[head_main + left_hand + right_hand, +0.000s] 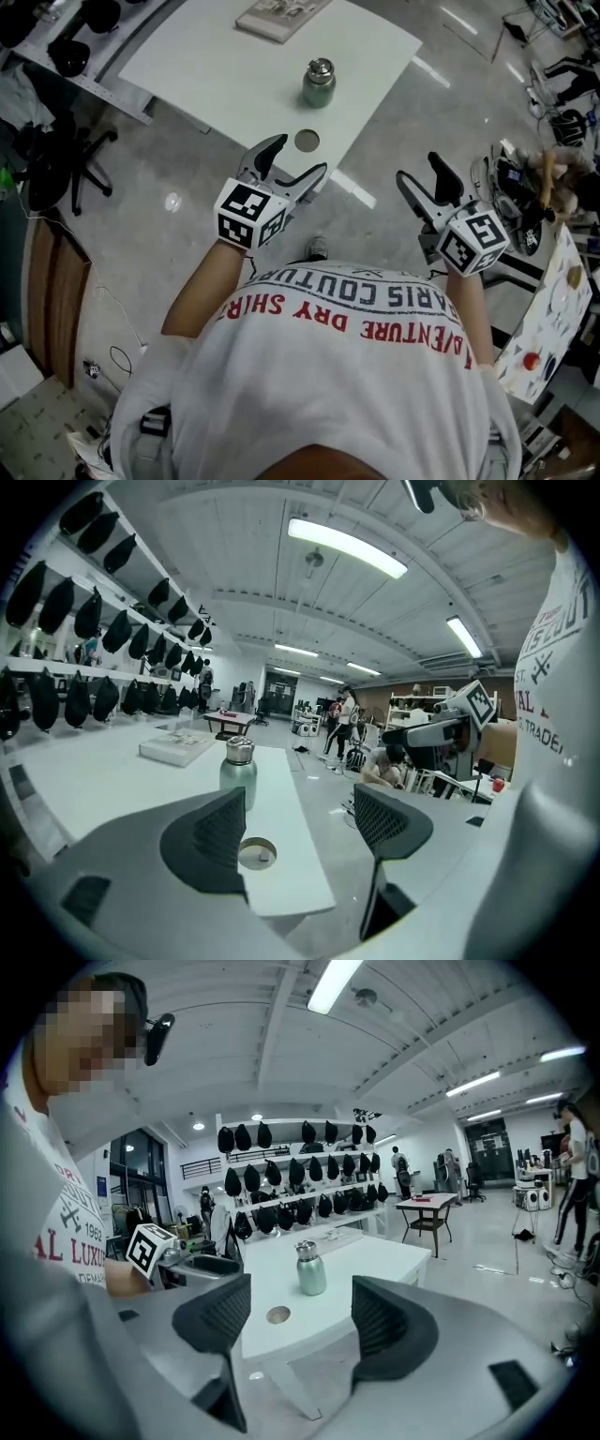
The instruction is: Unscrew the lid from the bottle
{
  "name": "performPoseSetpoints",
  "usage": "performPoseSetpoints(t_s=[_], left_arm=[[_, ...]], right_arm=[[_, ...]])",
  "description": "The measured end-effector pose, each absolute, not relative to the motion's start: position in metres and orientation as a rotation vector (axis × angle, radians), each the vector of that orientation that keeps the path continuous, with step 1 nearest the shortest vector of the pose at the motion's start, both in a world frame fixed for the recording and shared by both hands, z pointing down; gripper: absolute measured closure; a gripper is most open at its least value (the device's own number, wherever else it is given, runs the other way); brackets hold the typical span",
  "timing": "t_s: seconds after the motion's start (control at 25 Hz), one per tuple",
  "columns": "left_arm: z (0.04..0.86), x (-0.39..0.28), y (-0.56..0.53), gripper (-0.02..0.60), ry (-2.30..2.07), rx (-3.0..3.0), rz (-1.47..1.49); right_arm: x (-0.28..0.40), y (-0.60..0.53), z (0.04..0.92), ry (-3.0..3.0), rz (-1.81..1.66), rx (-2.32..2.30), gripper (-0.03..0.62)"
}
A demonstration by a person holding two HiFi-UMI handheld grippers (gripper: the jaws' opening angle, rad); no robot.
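Holding nothing, L gripper (300, 156) & R gripper (419, 167) fingers (270, 150) gape wide, short of bottle (319, 84).

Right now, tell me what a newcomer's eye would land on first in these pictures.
The green bottle, upright with its silver lid on, stands alone near a corner of the white table. A round hole in the tabletop lies just before it. Nearer the camera, the left gripper and the right gripper hang open and empty, both short of the bottle.
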State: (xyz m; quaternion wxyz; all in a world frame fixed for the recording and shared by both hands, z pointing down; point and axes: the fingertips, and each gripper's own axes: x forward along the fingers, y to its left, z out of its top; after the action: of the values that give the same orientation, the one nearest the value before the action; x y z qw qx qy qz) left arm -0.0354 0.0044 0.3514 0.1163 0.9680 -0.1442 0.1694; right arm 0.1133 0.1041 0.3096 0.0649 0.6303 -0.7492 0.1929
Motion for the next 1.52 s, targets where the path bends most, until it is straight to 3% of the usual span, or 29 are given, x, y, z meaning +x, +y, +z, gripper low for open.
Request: performPoseSetpoints(t_s=[0.72, 1.2, 1.52], left_arm=[[0.422, 0.048, -0.103, 0.219, -0.533, 2.832, 0.661], [0.442, 0.079, -0.131, 0.219, -0.513, 2.837, 0.661], [0.449, 0.081, -0.137, 0.221, -0.427, 2.84, 0.622]], right_arm=[[0.115, -0.011, 0.343, -2.388, 0.631, 1.644, 0.276], [0.128, -0.077, 0.356, -2.499, 0.621, 1.459, 0.278], [0.097, -0.115, 0.367, -2.571, 0.586, 1.258, 0.278]])
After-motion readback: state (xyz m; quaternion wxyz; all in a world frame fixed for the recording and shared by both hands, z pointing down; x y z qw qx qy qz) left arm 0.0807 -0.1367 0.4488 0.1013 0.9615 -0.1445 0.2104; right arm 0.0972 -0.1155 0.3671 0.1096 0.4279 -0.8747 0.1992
